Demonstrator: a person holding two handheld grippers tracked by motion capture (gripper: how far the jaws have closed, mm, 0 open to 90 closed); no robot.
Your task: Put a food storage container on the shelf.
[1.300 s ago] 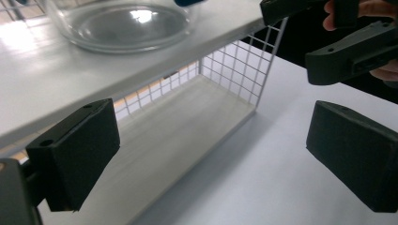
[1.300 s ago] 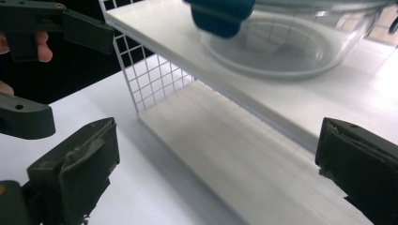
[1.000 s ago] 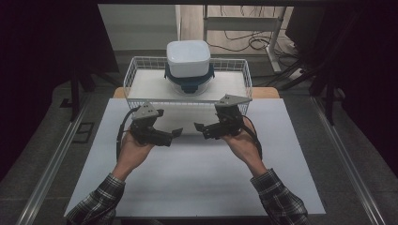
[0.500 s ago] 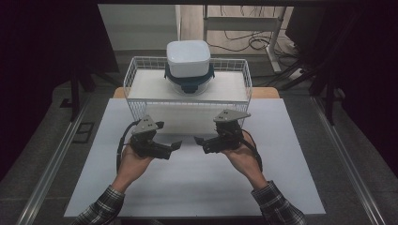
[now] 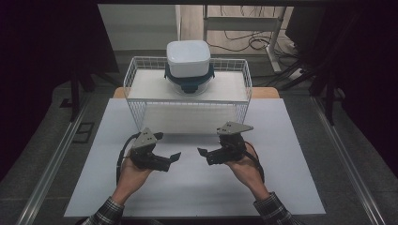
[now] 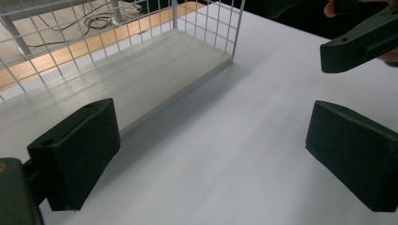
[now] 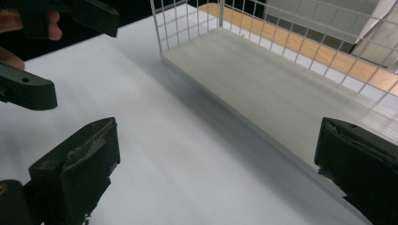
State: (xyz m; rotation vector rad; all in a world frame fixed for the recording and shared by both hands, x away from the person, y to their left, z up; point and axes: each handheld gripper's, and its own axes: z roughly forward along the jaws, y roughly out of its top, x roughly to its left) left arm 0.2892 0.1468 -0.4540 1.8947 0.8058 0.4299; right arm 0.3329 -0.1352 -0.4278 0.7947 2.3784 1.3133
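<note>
White wire rack [image 5: 141, 110] bearing a lidded container [image 5: 188, 63] stands beyond the left gripper [image 5: 174, 157] and right gripper [image 5: 202, 153], both gaping empty, tips facing inward over the bare white table [image 5: 187, 187].

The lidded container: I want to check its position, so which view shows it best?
The high view: the lidded container sits whole on top of the wire rack. Both gripper views show the rack's lower part, nothing of the container.

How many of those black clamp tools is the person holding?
2: the left hand-held gripper and the right hand-held gripper, both open, empty, facing each other over the white table.
</note>
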